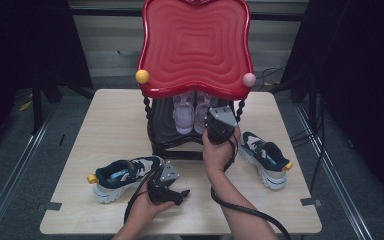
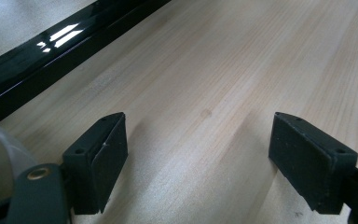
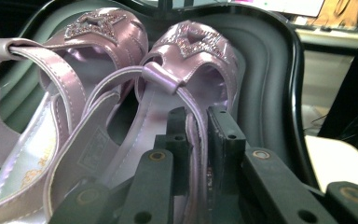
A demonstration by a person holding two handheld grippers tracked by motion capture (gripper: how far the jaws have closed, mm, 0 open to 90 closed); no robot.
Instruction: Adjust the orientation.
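Observation:
Two pink sandals with glittery stars stand side by side on the black lower shelf of a small stand. My right gripper reaches under the red top and is shut on the thin heel strap of the right-hand sandal. The other sandal sits just to its left. In the high view the pair shows beneath the red top, with my right gripper at it. My left gripper rests low over the table by a navy sneaker, open on bare wood.
A second navy and white sneaker lies on the table to the right of the stand. The stand's glossy black base rail runs ahead of my left gripper. A yellow knob and a pink knob stick out from the red top's corners.

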